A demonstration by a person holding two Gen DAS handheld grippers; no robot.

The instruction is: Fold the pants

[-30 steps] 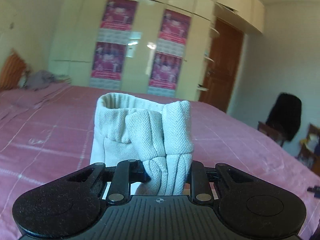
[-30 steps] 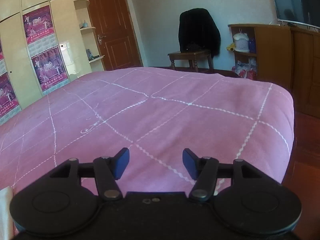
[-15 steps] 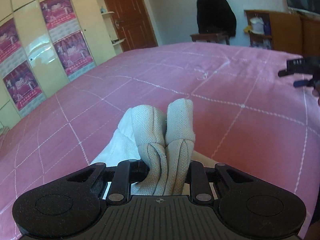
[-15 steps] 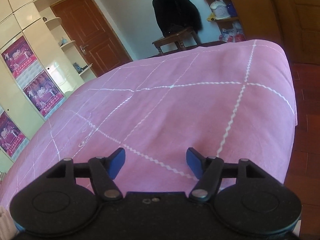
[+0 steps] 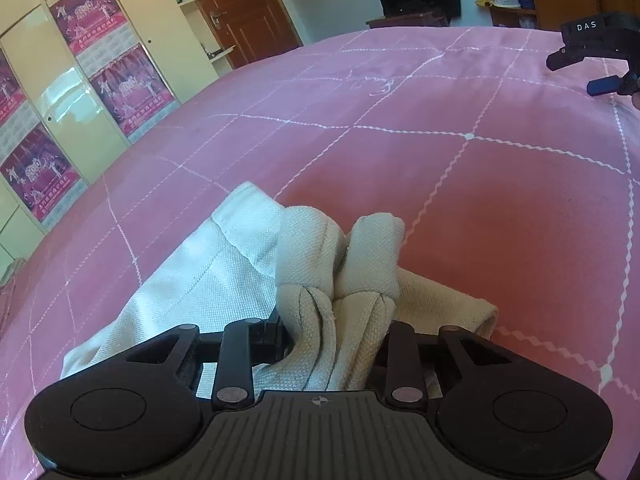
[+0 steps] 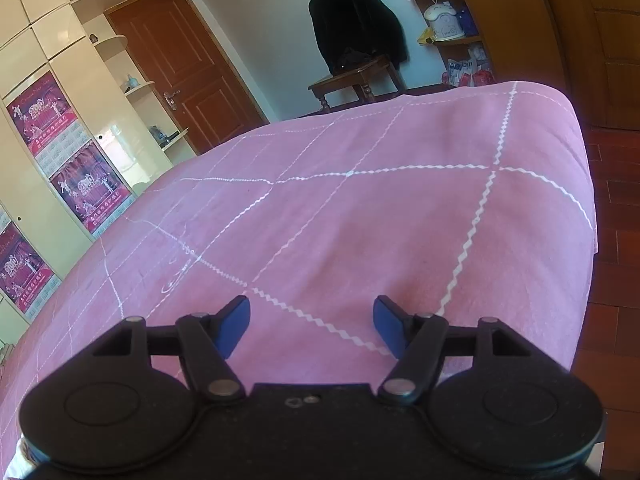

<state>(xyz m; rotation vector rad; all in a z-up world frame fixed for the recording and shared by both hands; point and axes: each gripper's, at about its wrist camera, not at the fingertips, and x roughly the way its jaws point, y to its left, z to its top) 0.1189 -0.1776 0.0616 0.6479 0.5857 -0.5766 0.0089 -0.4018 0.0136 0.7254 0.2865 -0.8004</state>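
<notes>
The off-white pants (image 5: 200,292) lie partly spread on the pink bedspread (image 5: 400,160), with a bunched fold standing up between my left gripper's (image 5: 334,332) fingers. Its jaws are opening, and the bunched cloth still fills the gap and touches both fingers. A beige edge of the pants sticks out to the right of the fingers. My right gripper (image 6: 312,324) is open just above the bare bedspread (image 6: 360,220), with nothing between its blue pads. It also shows at the top right of the left wrist view, as the right gripper (image 5: 592,60) off to the side of the pants.
A cream wardrobe with pink posters (image 5: 100,80) runs along the left. Beyond the bed are a brown door (image 6: 192,76), a chair with a black garment (image 6: 352,32) and a wooden shelf unit (image 6: 520,28). The bed's edge drops to a red floor (image 6: 616,240) on the right.
My left gripper swung across the bed with the pants and lowered them; they now rest on the bedspread, and the fingers stand slightly wider. The right gripper rolled a little and stayed open.
</notes>
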